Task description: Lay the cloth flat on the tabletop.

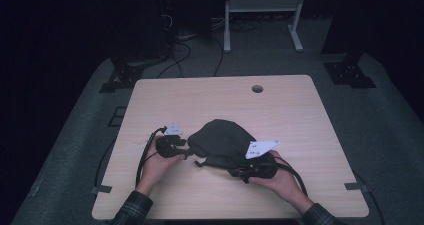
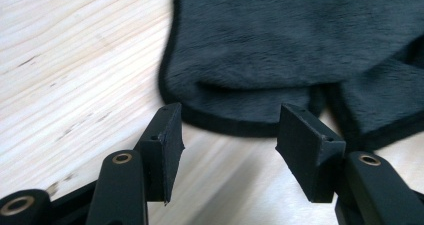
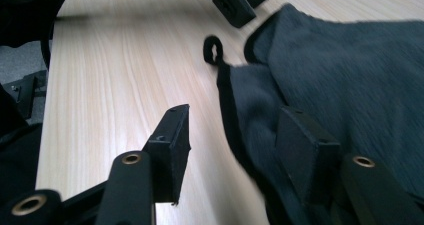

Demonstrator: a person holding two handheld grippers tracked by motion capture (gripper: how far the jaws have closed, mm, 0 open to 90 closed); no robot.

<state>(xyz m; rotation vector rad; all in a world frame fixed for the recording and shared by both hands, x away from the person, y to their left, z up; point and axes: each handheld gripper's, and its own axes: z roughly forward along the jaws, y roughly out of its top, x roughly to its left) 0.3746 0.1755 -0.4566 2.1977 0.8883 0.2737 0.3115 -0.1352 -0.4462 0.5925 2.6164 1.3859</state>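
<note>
Where the left gripper (image 2: 227,140) reaches in, its jaws stand apart with bare wood between them; the bound hem of the dark grey fleece cloth (image 2: 300,45) lies just beyond their tips, not touched as far as the left gripper view shows. Released, therefore, and holding nothing. On the right gripper (image 3: 235,135), the jaws are likewise parted: one pad stands over bare table, the other over the cloth's edge, so the hem runs between them, but the pads do not press on it. A small black loop (image 3: 212,49) projects from the cloth's hem onto the wood.

From the high view, the cloth (image 1: 222,137) lies crumpled in a heap on the light wooden table (image 1: 300,115), toward its near edge and about midway between the side edges. Left gripper (image 1: 186,149) sits at the heap's left side, right gripper (image 1: 239,173) at its near right side, each held in a hand with a plaid sleeve behind.
</note>
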